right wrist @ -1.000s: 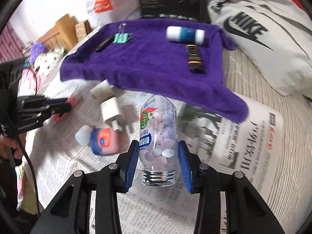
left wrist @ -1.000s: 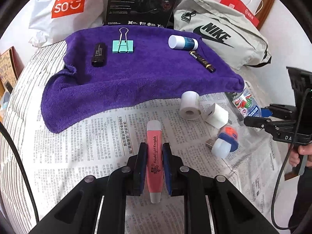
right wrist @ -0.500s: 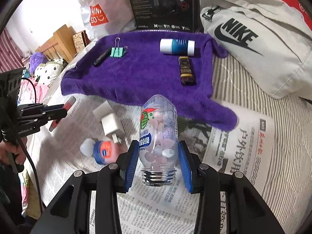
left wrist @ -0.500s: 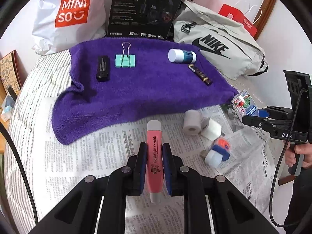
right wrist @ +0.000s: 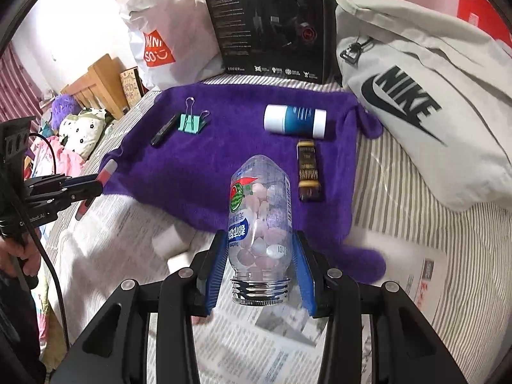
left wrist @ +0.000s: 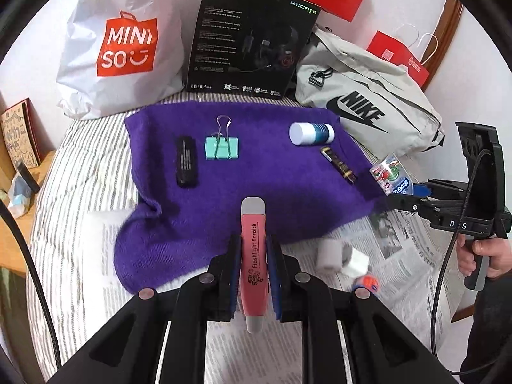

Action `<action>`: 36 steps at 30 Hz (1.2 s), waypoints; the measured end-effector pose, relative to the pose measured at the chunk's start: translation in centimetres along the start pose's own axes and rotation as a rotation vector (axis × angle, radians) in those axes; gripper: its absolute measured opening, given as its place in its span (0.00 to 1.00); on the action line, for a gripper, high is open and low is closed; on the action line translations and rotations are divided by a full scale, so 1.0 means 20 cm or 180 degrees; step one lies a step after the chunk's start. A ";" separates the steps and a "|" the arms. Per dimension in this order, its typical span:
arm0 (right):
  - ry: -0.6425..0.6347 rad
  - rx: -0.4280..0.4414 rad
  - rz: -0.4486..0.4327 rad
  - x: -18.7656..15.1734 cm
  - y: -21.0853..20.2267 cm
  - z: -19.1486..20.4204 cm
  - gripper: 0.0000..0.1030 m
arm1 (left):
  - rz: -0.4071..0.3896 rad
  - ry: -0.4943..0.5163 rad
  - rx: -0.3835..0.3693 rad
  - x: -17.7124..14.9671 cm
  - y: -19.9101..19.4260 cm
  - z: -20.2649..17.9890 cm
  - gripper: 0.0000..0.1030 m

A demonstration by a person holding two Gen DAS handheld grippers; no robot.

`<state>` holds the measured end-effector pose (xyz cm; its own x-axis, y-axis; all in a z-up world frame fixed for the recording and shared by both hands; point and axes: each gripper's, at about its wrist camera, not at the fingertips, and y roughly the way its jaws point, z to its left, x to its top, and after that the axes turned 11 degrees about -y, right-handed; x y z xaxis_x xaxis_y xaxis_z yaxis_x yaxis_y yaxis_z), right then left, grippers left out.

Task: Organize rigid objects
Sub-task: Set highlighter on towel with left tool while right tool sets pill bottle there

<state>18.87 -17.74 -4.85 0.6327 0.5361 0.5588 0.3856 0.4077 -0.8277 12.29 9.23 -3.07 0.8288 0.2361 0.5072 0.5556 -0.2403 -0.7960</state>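
Purple towel (left wrist: pixel 256 172) spread on striped bedding, items on it left to right: black flat stick (left wrist: pixel 187 165), teal binder clip (left wrist: pixel 222 147), white-and-blue capped tube (left wrist: pixel 311 133) lying on its side, dark gold-banded battery (left wrist: pixel 338 165). Left gripper (left wrist: pixel 252 257) fingers clamped snug on pink flashlight pen (left wrist: pixel 253 252), held lengthwise, grey tip out over towel's near edge. Right of it on newspaper (left wrist: pixel 412 256): white blurred block pieces (left wrist: pixel 342 256), small orange-and-blue jar (left wrist: pixel 368 283) partly hidden behind the gripper frame. Right gripper (right wrist: pixel 260 256) blue pads closed partway against clear candy bottle (right wrist: pixel 260 220), threaded open neck toward camera, base pointing at towel; bottle raised above towel's front edge, just near side of battery. Behind towel: Miniso bag (left wrist: pixel 128 48), black headset box (left wrist: pixel 252 41), grey Nike bag (left wrist: pixel 368 108).
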 end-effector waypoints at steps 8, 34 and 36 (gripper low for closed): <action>-0.0057 -0.0034 0.0066 0.14 0.12 -0.05 0.39 | 0.0050 0.0011 0.0010 0.12 0.10 0.01 0.15; -0.0405 -0.0153 0.0411 0.24 0.48 -0.03 0.39 | 0.0262 -0.0007 0.0258 0.26 0.41 0.12 0.15; -0.0456 -0.0169 0.0405 0.23 0.48 -0.02 0.39 | 0.0259 0.0026 0.0341 0.26 0.42 0.13 0.15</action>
<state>25.86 -11.65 -10.24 0.5779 0.6821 0.4481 0.3460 0.2925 -0.8915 21.08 10.85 -8.10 0.8716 0.2121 0.4420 0.4767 -0.1562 -0.8651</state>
